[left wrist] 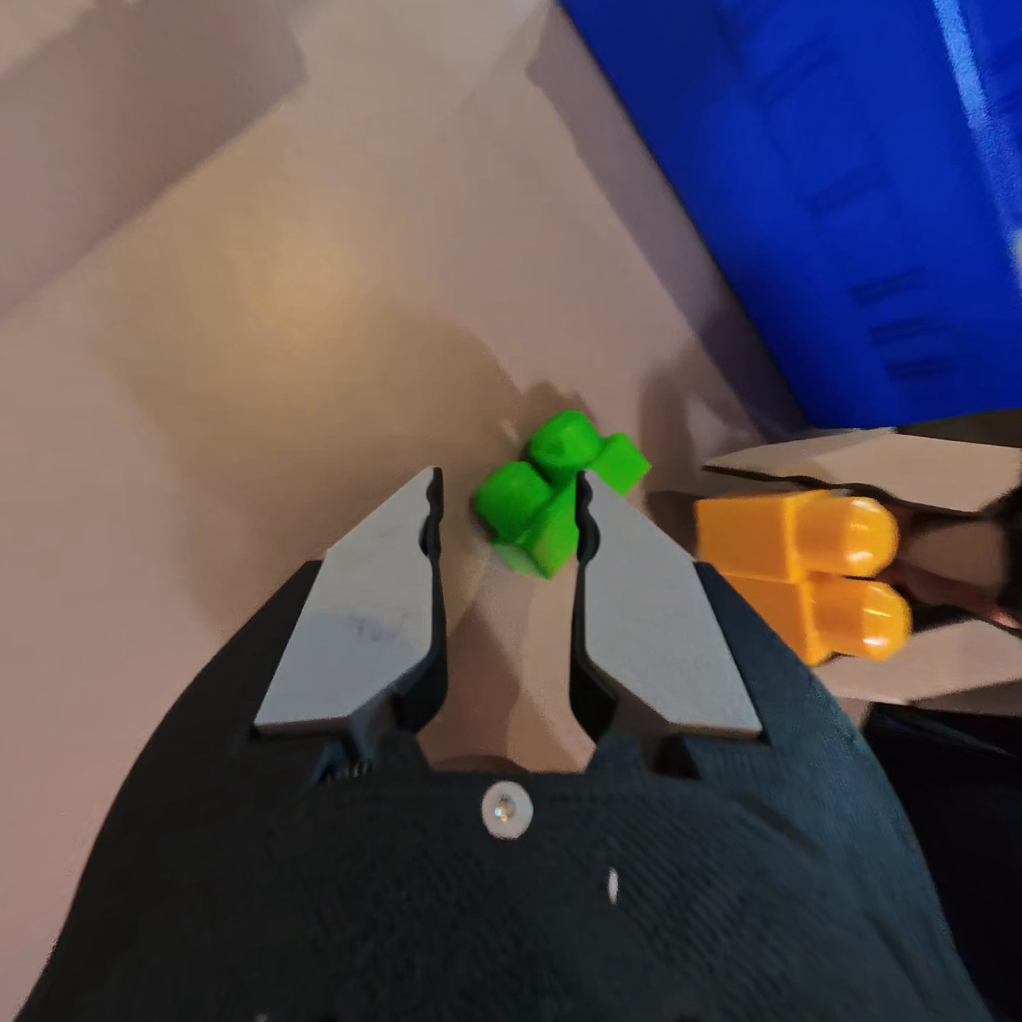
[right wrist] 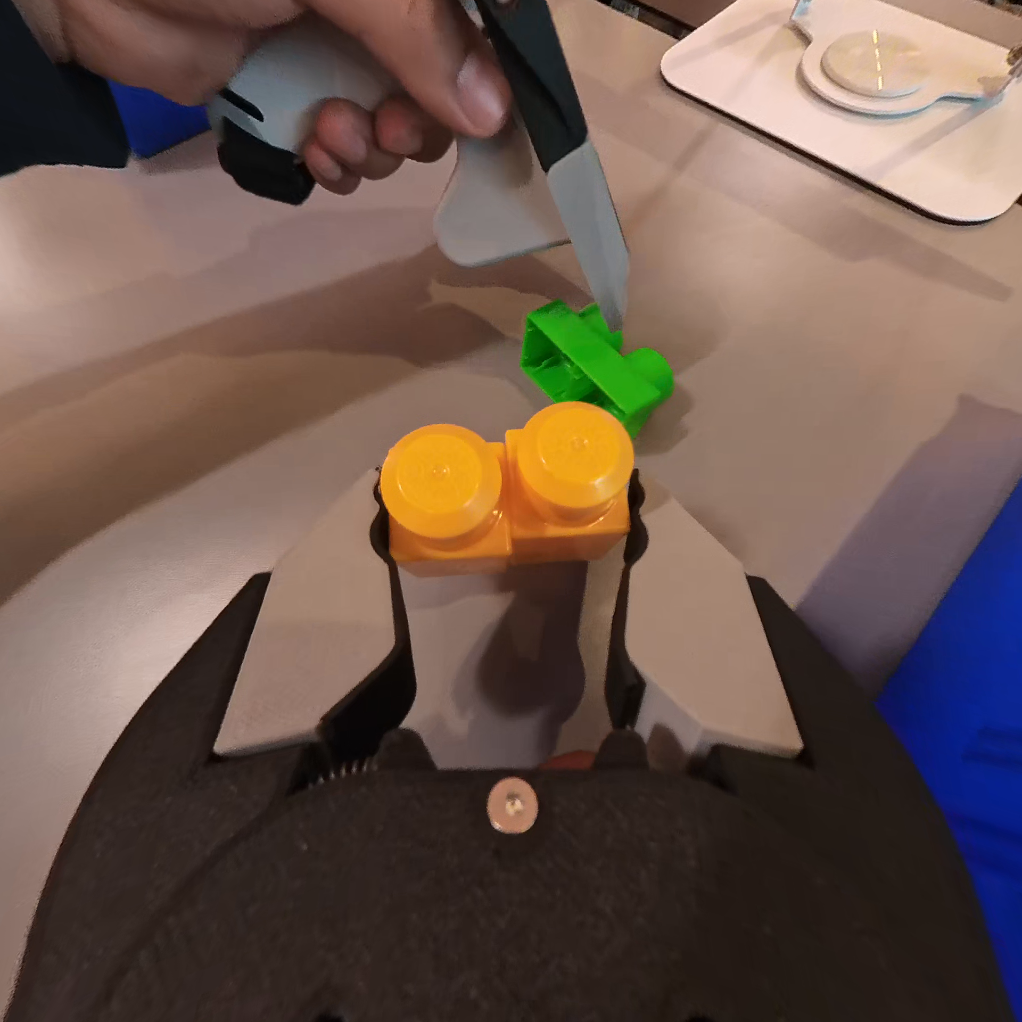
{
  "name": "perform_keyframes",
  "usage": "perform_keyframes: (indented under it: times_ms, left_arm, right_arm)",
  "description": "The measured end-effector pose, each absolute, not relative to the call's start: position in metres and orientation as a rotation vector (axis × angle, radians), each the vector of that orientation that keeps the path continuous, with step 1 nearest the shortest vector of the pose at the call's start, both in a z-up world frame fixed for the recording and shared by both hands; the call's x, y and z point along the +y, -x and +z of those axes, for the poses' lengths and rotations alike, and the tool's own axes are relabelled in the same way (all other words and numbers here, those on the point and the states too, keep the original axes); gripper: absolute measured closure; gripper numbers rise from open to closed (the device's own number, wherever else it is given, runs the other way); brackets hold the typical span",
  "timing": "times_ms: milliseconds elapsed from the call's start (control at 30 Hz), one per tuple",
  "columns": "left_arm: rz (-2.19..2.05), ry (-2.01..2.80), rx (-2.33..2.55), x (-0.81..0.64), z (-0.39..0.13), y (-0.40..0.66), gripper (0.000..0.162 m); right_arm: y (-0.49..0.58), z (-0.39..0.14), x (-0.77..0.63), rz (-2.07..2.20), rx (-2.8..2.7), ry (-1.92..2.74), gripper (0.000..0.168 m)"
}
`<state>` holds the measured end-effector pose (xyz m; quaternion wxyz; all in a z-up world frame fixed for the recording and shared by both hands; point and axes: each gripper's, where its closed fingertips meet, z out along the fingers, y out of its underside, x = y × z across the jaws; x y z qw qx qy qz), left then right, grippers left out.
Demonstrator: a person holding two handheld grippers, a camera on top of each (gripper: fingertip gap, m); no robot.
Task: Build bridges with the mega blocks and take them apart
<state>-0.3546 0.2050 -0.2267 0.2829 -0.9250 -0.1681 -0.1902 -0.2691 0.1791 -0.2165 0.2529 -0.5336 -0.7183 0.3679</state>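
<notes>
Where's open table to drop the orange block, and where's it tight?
Free: the bare table left of the green block, below the person's hand. Also between the green block and the white board. Crowded: around the green block, where the left gripper hovers beside the right gripper's orange block.

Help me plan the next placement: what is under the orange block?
Nothing supports the orange block; the right gripper clamps it above bare table. Its underside is hidden.

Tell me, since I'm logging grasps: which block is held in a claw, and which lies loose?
The orange block is clamped in the right claw. The green block lies tipped on the table, just beyond the open left claw.
</notes>
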Motion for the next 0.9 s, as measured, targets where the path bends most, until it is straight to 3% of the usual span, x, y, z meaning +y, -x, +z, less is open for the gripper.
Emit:
perform_keyframes:
  times_ms: [233,333,367,400,567,767,833,900]
  left_arm:
    - [-0.635,2.462,-0.430,0.206,-0.234,0.331,0.112]
    - [-0.670,2.406,-0.413,0.209,-0.230,0.325,0.124]
    - [-0.709,2.362,-0.376,0.210,-0.223,0.320,0.149]
    - [-0.689,2.329,-0.387,0.211,-0.219,0.324,0.162]
    - [-0.520,2.418,-0.350,0.184,-0.234,0.341,0.162]
    - [-0.740,2.207,-0.064,0.175,-0.187,0.316,0.162]
    - [-0.575,2.276,0.158,0.171,-0.191,0.315,0.138]
    - [-0.385,2.352,0.423,0.164,-0.202,0.314,0.132]
  right_arm:
    - [0.267,-0.214,0.185,1.038,-1.931,1.472,0.085]
    - [0.266,-0.215,0.186,1.031,-1.930,1.478,0.085]
    - [0.266,-0.216,0.186,1.028,-1.932,1.478,0.085]
    - [0.267,-0.217,0.186,1.027,-1.934,1.479,0.085]
    - [0.267,-0.215,0.185,1.053,-1.927,1.486,0.085]
    - [0.265,-0.211,0.181,1.079,-1.938,1.464,0.085]
    - [0.263,-0.209,0.180,1.097,-1.940,1.449,0.085]
    - [0.261,-0.209,0.178,1.102,-1.947,1.441,0.085]
